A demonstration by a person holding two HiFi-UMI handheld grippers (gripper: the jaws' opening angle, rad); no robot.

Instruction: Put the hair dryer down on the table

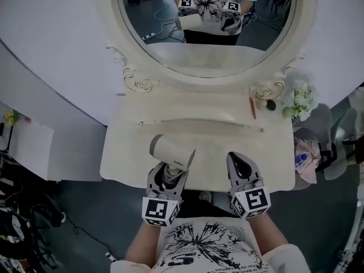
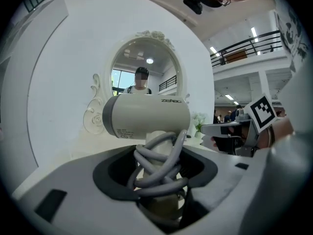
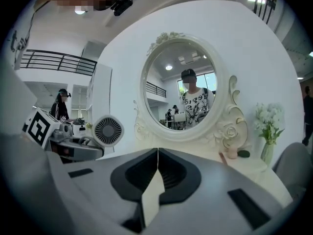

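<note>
Head view: the left tool (image 1: 168, 178), in the lower middle of the frame, is clamped on the handle of the hair dryer (image 1: 170, 151). The dryer's pale barrel lies crosswise above the jaws, over the front edge of the cream desk (image 1: 131, 152), its round end facing the upper left. The dryer is held in the tool, not lying on the desk. The right tool (image 1: 237, 162), just right of it, has its dark jaws closed on nothing, their tip over the desk's front edge. An oval mirror (image 1: 170, 50) fills the top of the frame, and white flowers (image 1: 300, 101) stand at the desk's far right corner.

Left gripper view: the jaws press from both sides on the dryer's handle, which has a grey cord (image 2: 159, 168) wound around it. The barrel of the hair dryer (image 2: 146, 115) sits across the centre of the frame, above the left tool (image 2: 159, 182), in front of the mirror (image 2: 128, 65). The right tool (image 2: 234, 136) shows at the right edge.

Right gripper view: the jaws of the right tool (image 3: 157, 173) meet in a thin seam at lower centre, with nothing between them. At the left, the round rear grille of the hair dryer (image 3: 107, 130) faces the camera above the left tool (image 3: 73, 148). The mirror (image 3: 188, 97) stands centre, the flowers (image 3: 268, 121) at the right.
</note>
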